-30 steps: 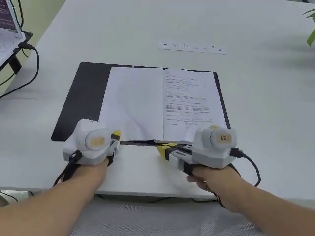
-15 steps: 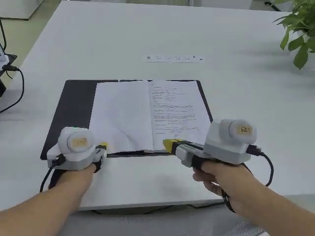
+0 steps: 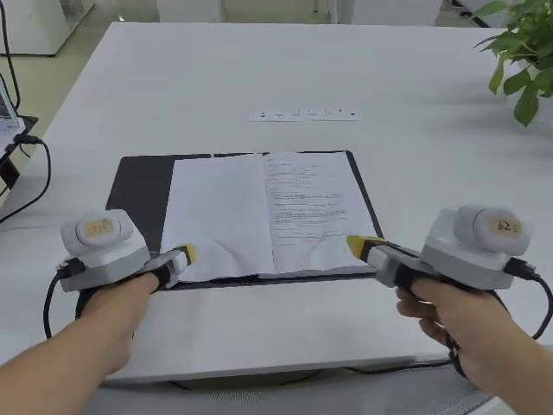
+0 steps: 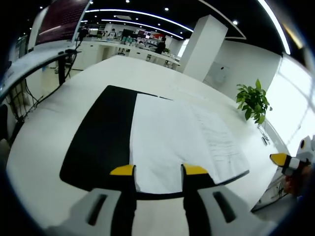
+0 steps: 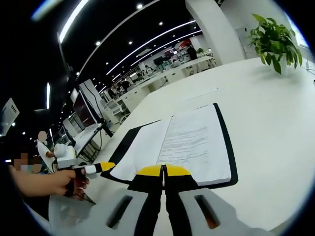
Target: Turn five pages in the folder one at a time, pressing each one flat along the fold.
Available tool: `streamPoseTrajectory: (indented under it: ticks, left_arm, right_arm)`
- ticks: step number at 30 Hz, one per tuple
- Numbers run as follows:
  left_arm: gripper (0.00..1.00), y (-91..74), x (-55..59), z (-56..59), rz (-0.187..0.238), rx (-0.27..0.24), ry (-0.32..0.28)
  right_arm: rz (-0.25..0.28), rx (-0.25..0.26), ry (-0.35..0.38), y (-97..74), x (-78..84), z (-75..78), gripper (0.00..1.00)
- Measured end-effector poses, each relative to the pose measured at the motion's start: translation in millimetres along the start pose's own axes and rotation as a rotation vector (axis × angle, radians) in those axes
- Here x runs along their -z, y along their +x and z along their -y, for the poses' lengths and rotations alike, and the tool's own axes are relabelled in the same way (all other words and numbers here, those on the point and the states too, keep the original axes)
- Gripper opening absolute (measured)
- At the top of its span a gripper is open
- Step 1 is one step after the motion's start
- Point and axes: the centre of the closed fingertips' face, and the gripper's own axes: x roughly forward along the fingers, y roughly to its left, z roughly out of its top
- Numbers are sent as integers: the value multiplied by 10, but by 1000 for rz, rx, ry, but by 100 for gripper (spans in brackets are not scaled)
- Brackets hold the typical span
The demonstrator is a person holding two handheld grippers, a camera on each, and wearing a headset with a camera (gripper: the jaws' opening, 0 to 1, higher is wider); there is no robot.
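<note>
My right claw [image 3: 358, 246] has slid off the near end of the fold [image 3: 269, 212] and out to the near right corner of the printed page [image 3: 309, 206]. Its tips are pressed together on nothing. My left claw [image 3: 185, 254] has drifted left to the near left corner of the blank page [image 3: 216, 207], jaws parted and empty. The folder [image 3: 138, 194] lies open and flat on the white table [image 3: 415, 156], just beyond both claws. I judge the pressing stroke done and the next page turn due: my right claw must open to pinch that corner.
</note>
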Motion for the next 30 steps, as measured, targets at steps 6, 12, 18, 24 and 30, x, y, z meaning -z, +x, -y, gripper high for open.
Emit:
streamPoseTrajectory:
  ticks: [6,12,18,24,30]
  left_arm:
    - [51,-243,-66,180,4,47,28]
    - [62,-500,-142,291,24,69,47]
    - [69,-697,-224,382,48,83,96]
    - [87,-907,-280,433,86,82,151]
    - [92,-1083,-252,418,95,66,247]
  right_arm:
    - [17,47,-24,-59,-136,206,8]
    - [7,93,-16,-112,-211,421,28]
    - [-13,123,11,-177,-204,575,36]
    - [-4,121,29,-292,-212,544,52]
    - [36,99,-10,-418,-243,406,67]
